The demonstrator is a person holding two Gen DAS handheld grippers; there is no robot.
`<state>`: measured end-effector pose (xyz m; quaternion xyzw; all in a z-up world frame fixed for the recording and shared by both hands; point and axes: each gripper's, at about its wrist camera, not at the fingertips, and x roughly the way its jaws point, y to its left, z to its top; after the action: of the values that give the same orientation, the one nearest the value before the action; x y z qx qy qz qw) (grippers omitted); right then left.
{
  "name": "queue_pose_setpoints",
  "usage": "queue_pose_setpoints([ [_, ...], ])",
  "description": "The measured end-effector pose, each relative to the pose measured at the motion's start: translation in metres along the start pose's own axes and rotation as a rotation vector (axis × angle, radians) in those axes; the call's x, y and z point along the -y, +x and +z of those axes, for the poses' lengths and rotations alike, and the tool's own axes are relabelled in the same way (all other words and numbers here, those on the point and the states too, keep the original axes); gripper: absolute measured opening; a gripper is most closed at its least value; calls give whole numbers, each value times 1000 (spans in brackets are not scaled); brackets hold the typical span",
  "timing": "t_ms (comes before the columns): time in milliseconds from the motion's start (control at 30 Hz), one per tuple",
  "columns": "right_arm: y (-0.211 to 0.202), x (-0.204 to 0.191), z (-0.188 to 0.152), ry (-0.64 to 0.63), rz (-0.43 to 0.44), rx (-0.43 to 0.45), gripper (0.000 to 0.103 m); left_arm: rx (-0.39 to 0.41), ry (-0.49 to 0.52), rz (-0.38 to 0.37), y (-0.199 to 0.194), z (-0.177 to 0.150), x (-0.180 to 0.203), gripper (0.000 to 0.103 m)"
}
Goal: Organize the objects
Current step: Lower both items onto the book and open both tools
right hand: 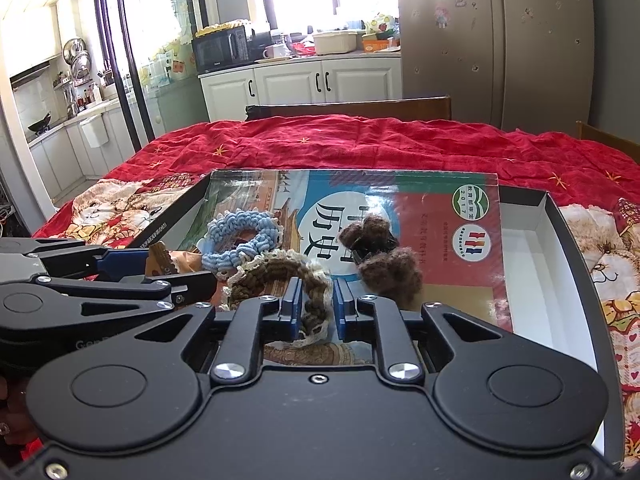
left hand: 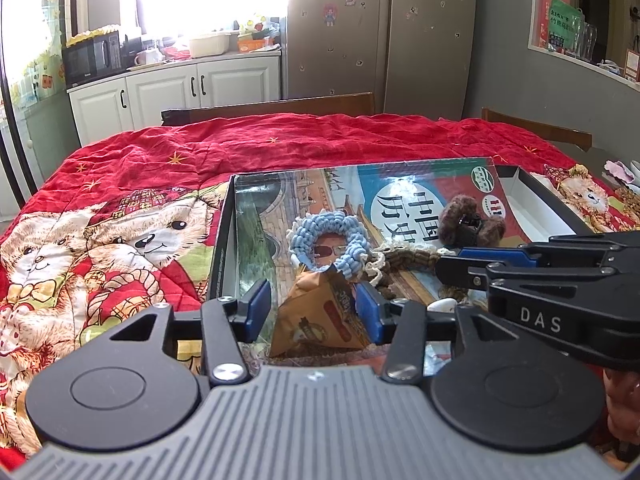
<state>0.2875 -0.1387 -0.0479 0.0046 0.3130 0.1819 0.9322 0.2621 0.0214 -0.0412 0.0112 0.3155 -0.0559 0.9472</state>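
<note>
The box [right hand: 560, 248] on the red quilt [left hand: 280, 148] already holds most things: a book [right hand: 448, 264] on its floor, and on it, from the left, the brown paper packet [left hand: 320, 312], the blue crochet ring [right hand: 240, 240], the brown crochet ring [right hand: 276, 276] and the furry hair clip [right hand: 384, 256]. The left gripper [left hand: 316, 312] stands open around the packet, seemingly released. The right gripper [right hand: 317, 308] has its pads slightly apart around the brown ring, and I cannot tell if they press it. Little seems left. The two grippers are close together.
</note>
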Motion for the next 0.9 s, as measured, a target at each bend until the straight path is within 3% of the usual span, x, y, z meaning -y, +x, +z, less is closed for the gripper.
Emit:
queue_pose_setpoints([
  [167,-1,1,0,7,-2,8,20,10,-4,-7,-3,1,0,68],
  [400,-9,2,3,-1,-13,40,31,35,3,6,-9,2,2,75],
  [900,-47,2,11,-16,-36,104,39,83,3,12,-31,4,5,85],
])
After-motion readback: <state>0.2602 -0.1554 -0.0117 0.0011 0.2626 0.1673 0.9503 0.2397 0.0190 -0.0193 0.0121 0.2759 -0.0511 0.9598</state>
